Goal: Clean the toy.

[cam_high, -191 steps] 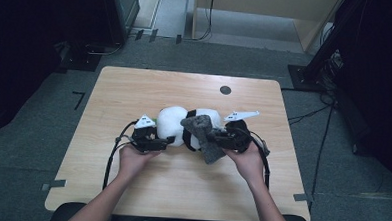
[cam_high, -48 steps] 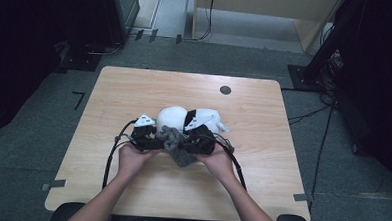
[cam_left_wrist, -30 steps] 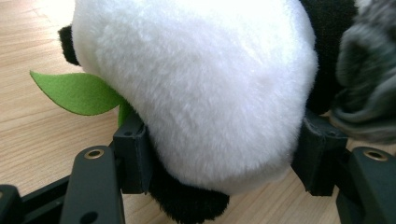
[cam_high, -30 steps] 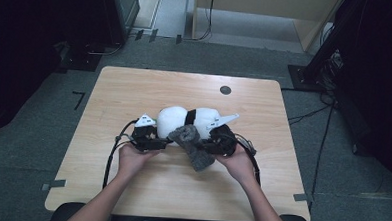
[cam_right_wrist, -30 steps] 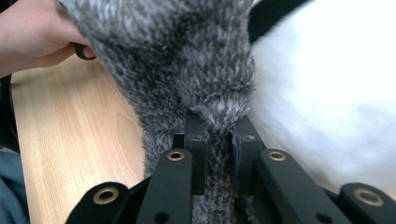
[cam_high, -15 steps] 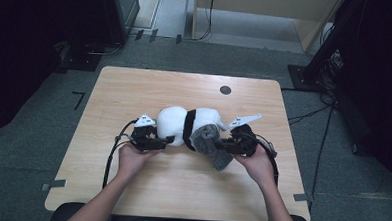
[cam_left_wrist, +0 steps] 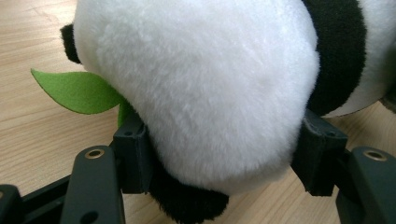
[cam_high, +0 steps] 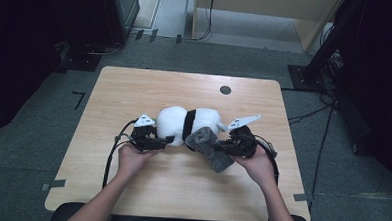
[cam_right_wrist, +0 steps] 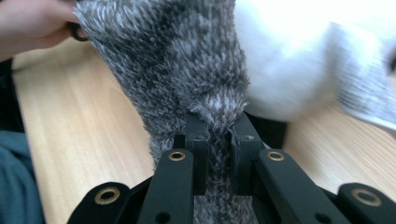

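Since the earlier frames the right gripper (cam_high: 221,147) has drawn out toward the table's right side, taking the grey fuzzy cloth (cam_high: 210,148) with it, while the left gripper (cam_high: 163,141) has kept its place. Right jaws pinched tight on a fold of the grey cloth (cam_right_wrist: 187,70), pile bunched up between the pads in the right gripper view; cloth runs from the jaws up to the toy and, in the high view, lies aslant on the table with its free end toward the person. Left jaws part-way closed and clamped on the white rump of the stuffed panda (cam_left_wrist: 201,88), one pad on each flank, fur bulging over both pads. Panda (cam_high: 188,124) lies lengthwise across the middle of the table between the two grippers, white with a black band round its middle; a black patch shows under the body in the left gripper view. Green felt leaf (cam_left_wrist: 74,91) sticks out from under the toy on the left of that view, lying flat on the wood. Grey cloth touches the panda's near side, just right of the black band. No containers on the table. Small dark round disc (cam_high: 225,90) sits well apart toward the far edge. Table (cam_high: 135,88) is light wood grain, corners rounded, set on grey carpet (cam_high: 43,114) with tape marks; black cables (cam_high: 309,115) trail off to the right, dark equipment stands at both sides, a pale wooden cabinet (cam_high: 307,30) beyond.
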Demonstrator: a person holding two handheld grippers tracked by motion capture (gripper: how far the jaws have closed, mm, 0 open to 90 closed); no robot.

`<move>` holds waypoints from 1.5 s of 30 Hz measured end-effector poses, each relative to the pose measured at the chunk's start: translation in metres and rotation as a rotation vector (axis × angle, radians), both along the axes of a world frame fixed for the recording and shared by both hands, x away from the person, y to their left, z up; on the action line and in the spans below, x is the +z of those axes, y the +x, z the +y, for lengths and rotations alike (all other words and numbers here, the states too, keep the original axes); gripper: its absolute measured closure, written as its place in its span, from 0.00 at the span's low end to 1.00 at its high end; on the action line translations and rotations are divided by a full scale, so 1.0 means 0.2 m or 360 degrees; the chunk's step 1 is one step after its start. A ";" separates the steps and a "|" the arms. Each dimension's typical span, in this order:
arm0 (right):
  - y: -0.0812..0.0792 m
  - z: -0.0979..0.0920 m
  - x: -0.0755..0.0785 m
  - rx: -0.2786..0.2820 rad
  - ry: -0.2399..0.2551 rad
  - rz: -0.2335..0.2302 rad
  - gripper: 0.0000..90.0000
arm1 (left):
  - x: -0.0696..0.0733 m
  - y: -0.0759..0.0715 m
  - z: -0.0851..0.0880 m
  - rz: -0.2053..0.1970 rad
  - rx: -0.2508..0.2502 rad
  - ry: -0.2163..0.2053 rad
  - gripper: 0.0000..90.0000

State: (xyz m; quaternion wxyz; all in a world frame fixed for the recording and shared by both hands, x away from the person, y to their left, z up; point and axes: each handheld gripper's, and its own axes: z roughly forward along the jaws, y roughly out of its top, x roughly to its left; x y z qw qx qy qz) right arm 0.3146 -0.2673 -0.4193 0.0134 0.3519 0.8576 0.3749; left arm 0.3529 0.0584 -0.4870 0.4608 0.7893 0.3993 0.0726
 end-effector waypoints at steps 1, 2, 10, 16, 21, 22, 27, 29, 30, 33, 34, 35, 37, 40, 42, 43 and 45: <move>0.00 0.02 0.00 0.0023 0.0007 0.0004 0.91 | 0.00 0.00 0.00 -0.0001 0.0000 0.0000 0.37; 0.00 0.04 0.01 0.0050 0.0017 0.0006 0.91 | 0.00 0.00 0.00 -0.0001 0.0000 0.0000 0.37; 0.01 0.26 0.00 0.0229 0.0023 0.0015 0.91 | 0.00 0.00 0.00 0.0001 0.0000 -0.0003 0.37; 0.05 0.42 -0.01 0.0327 0.0021 0.0030 0.91 | 0.00 0.00 0.00 0.0002 0.0000 -0.0004 0.37; 0.11 0.51 -0.06 0.0314 -0.0008 0.0043 0.91 | 0.00 0.00 0.00 0.0003 0.0001 -0.0007 0.37; 0.12 0.52 -0.07 0.0307 -0.0022 0.0032 0.91 | 0.00 0.00 0.00 0.0003 0.0001 -0.0007 0.37; 0.15 0.54 -0.10 0.0254 -0.0066 0.0000 0.90 | 0.00 0.00 0.00 0.0002 0.0001 -0.0001 0.38; 0.16 0.53 -0.12 0.0239 -0.0086 -0.0006 0.90 | 0.00 0.00 0.01 -0.0005 -0.0005 0.0003 0.38; 0.16 0.52 -0.13 0.0229 -0.0095 -0.0001 0.90 | -0.01 0.00 0.01 -0.0008 -0.0006 0.0004 0.38; 0.15 0.46 -0.14 0.0191 -0.0090 0.0008 0.91 | -0.01 0.00 0.00 -0.0014 -0.0005 0.0003 0.38; 0.14 0.44 -0.14 0.0182 -0.0086 0.0011 0.91 | -0.01 0.00 0.00 -0.0015 -0.0005 0.0003 0.38; 0.13 0.42 -0.13 0.0176 -0.0085 0.0014 0.91 | -0.01 0.00 0.00 -0.0013 -0.0004 0.0002 0.38; 0.12 0.39 -0.13 0.0167 -0.0084 0.0010 0.91 | -0.01 0.00 0.00 -0.0013 -0.0005 0.0003 0.38; 0.10 0.34 -0.11 0.0152 -0.0091 0.0008 0.91 | 0.00 0.00 0.00 -0.0010 -0.0005 0.0002 0.38; 0.09 0.30 -0.10 0.0142 -0.0089 0.0000 0.91 | 0.00 0.00 0.00 -0.0008 -0.0006 0.0003 0.38; 0.09 0.28 -0.09 0.0134 -0.0085 0.0002 0.91 | 0.00 0.00 0.00 -0.0007 -0.0006 0.0002 0.38; 0.08 0.24 -0.08 0.0113 -0.0075 0.0002 0.91 | 0.00 0.00 0.00 -0.0006 -0.0004 -0.0003 0.38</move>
